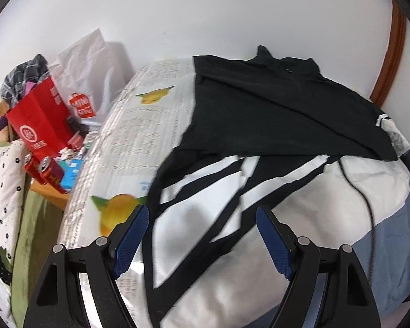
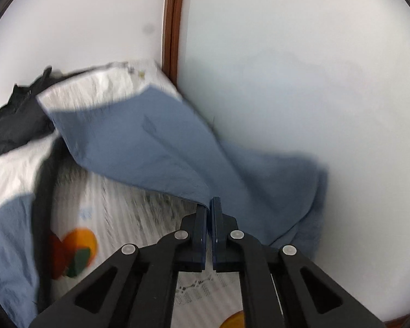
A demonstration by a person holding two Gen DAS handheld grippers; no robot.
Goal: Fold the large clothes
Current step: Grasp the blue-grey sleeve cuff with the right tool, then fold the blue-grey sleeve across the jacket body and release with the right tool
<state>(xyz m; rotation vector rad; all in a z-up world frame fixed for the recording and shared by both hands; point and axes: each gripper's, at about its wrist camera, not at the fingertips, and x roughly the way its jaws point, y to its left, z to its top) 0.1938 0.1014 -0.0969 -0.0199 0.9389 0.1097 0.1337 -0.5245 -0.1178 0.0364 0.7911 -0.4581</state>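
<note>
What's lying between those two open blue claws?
Left wrist view: white garment with black stripes lies between the open left gripper's fingers, untouched.

We see our left black two-finger gripper with blue ribbed pads [image 1: 202, 218] angled down, jaws spread wide; our right matching gripper [image 2: 208, 205] has its jaws pinched together

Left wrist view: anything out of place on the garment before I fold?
Yes: a thin black cable trails over the white-and-blue garment toward the black shirt; a fold could trap it.

garment [image 2: 139, 147]: matt blue cloth | cans [image 1: 50, 173]: glossy metal | bag [image 1: 41, 117]: red paper
</note>
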